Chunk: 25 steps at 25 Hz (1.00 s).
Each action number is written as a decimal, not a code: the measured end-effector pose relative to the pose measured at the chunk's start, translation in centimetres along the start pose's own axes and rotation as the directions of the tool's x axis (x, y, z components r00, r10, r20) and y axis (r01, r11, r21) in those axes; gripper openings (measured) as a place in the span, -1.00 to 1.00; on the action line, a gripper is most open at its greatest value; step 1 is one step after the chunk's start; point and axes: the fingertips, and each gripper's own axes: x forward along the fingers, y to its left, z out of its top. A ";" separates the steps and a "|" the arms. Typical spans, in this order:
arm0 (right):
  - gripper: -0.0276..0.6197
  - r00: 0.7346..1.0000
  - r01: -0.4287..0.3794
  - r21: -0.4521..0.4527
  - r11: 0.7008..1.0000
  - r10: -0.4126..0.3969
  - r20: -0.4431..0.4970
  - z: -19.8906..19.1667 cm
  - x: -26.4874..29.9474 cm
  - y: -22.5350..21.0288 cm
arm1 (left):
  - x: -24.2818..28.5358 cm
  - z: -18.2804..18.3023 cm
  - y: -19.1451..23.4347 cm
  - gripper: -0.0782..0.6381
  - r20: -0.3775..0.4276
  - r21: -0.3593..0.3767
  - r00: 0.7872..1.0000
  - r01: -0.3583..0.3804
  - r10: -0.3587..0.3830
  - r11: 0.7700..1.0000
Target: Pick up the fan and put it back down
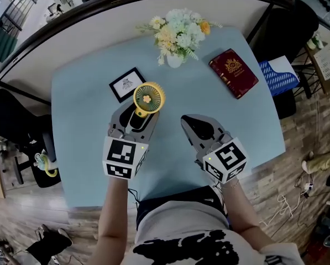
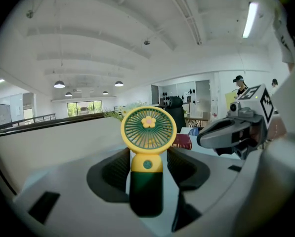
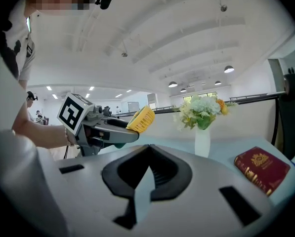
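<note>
Fan (image 1: 148, 99) clamped upright in left gripper (image 1: 138, 117), held above the blue table (image 1: 82, 120).
Jaw pads press the fan's dark green handle (image 2: 146, 186), yellow head above them. Right gripper (image 1: 188, 121) just beside, jaws together, holding nothing. Framed card (image 1: 127, 84), flower vase (image 1: 176, 35) and red book (image 1: 233, 72) lie beyond on the table.

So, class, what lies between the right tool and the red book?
Nothing. In the head view only bare blue table separates the right tool from the book.
</note>
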 end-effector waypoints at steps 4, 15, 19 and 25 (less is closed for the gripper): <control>-0.90 0.999 -0.002 -0.042 0.999 0.004 0.032 2.2 0.1 0.4 | -1.3 2.1 0.8 -0.10 0.054 0.004 0.998 -0.032 0.032 0.999; -0.90 0.994 -0.035 -0.113 0.993 0.046 0.100 6.0 -0.6 3.6 | -5.4 4.3 0.5 -0.10 0.149 0.004 0.988 -0.042 0.041 0.999; -0.91 0.992 -0.041 -0.130 0.991 0.056 0.115 6.6 -1.1 4.8 | -7.0 4.0 0.0 -0.10 0.172 -0.013 0.984 -0.043 0.044 0.999; -0.90 0.991 -0.035 -0.132 0.991 0.051 0.123 6.5 -2.1 5.6 | -8.2 3.3 -1.3 -0.10 0.202 -0.069 0.979 -0.014 0.027 0.998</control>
